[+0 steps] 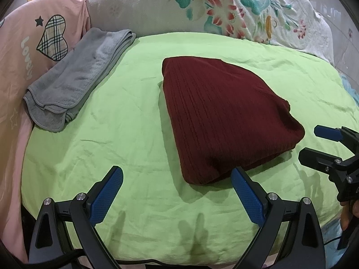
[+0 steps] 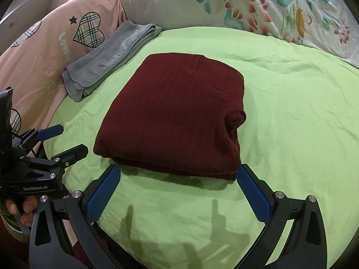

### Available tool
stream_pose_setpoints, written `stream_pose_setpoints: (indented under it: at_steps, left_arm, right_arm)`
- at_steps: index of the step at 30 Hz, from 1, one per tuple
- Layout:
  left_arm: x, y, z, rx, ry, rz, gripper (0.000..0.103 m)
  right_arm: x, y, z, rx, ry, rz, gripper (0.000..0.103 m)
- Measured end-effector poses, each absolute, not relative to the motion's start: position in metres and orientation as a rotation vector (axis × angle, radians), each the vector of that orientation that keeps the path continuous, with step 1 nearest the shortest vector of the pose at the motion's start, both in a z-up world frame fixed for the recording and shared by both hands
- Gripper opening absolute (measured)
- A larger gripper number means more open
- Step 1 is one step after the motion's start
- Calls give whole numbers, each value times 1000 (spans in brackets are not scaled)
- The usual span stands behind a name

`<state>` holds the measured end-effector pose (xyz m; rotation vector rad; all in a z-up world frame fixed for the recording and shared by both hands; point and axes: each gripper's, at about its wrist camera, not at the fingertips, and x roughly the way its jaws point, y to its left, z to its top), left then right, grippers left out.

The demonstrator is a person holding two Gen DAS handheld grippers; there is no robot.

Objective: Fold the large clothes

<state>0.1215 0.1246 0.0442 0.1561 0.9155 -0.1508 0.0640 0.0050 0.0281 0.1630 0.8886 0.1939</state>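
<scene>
A dark red ribbed knit garment [image 1: 224, 116] lies folded into a compact rectangle on the green sheet [image 1: 125, 134]; it also shows in the right wrist view [image 2: 175, 116]. My left gripper [image 1: 177, 179] is open and empty, hovering above the sheet just in front of the garment's near left corner. My right gripper [image 2: 178, 174] is open and empty, just in front of the garment's near edge. Each gripper shows in the other's view: the right one [image 1: 314, 143] at the right edge, the left one [image 2: 65, 141] at the left edge, both open.
A folded grey towel [image 1: 76, 80] lies at the sheet's left edge against a pink quilt [image 1: 22, 44] with a plaid heart. A white floral quilt [image 1: 224, 6] is piled behind the garment. The green sheet extends to the right of the garment [image 2: 303, 112].
</scene>
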Motion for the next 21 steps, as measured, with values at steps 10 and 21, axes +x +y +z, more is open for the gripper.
stream_pose_setpoints:
  at_steps: [10, 21]
  left_arm:
    - [130, 124, 47, 154, 908, -154, 97]
    - [133, 122, 51, 161, 898, -160, 97]
  right_arm:
    - [71, 4, 31, 164, 883, 195, 103]
    - [75, 5, 33, 164, 880, 193, 103]
